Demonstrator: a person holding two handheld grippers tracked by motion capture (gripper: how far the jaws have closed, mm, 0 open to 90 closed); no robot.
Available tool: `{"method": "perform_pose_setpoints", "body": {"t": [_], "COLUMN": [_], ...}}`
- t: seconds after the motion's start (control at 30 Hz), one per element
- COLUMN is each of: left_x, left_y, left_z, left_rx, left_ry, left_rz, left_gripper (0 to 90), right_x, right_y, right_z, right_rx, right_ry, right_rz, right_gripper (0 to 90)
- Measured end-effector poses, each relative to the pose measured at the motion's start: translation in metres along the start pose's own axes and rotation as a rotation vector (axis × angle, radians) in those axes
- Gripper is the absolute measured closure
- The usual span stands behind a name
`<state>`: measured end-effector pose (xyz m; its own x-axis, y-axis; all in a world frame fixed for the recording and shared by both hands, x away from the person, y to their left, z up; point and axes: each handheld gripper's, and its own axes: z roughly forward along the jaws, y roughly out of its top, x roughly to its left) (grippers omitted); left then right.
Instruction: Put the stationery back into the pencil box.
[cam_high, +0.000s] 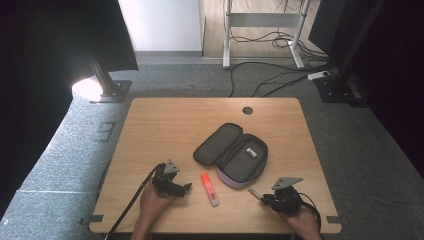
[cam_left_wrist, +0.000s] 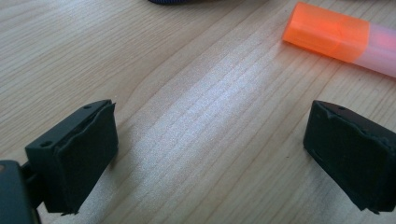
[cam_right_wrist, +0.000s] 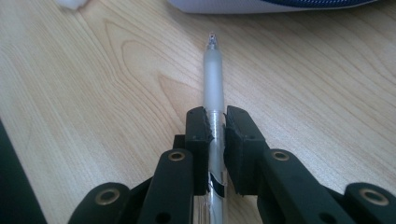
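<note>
At a wooden table (cam_high: 165, 120), the right gripper (cam_right_wrist: 215, 135) has its jaws clamped on a clear pen (cam_right_wrist: 213, 70), tip aimed at the open grey pencil case (cam_high: 232, 155) just beyond, seemingly ready to load it. At near left, the left gripper (cam_left_wrist: 210, 154) rests with jaws wide apart and empty beside an orange highlighter (cam_high: 209, 188). The case's small white label is unreadable.

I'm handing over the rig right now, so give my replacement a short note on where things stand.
Right tool: shut on the pen, low over the table, tip towards the open pencil case.
Left tool: open, holding nothing, beside the orange highlighter.
Done: pen gripped.
Left, probably: put the pen in the case, then the highlighter, which lies loose between the tools.
</note>
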<state>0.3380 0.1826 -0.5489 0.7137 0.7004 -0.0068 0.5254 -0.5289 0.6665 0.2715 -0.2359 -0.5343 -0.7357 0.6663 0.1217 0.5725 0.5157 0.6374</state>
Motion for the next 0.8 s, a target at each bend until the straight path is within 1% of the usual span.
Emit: {"method": "perform_pose_setpoints", "body": {"t": [0.13, 0.3, 0.47, 0.8], "left_x": [0.0, 0.0, 0.0, 0.0], "left_y": [0.0, 0.0, 0.0, 0.0], "left_z": [0.0, 0.0, 0.0, 0.0], "left_rx": [0.0, 0.0, 0.0, 0.0], "left_ry": [0.0, 0.0, 0.0, 0.0], "left_rz": [0.0, 0.0, 0.0, 0.0], "left_gripper": [2.7, 2.7, 2.7, 2.7], "right_x": [0.0, 0.0, -0.001, -0.002], "right_y": [0.002, 0.006, 0.008, 0.013], "right_z": [-0.004, -0.009, -0.014, -0.02], "right_rx": [0.0, -0.007, -0.016, -0.027], "right_ry": [-0.007, 0.001, 0.005, -0.003], "right_rz": [-0.008, -0.018, -0.017, -0.02], "right_gripper": [78.4, 78.4, 78.4, 78.4]}}
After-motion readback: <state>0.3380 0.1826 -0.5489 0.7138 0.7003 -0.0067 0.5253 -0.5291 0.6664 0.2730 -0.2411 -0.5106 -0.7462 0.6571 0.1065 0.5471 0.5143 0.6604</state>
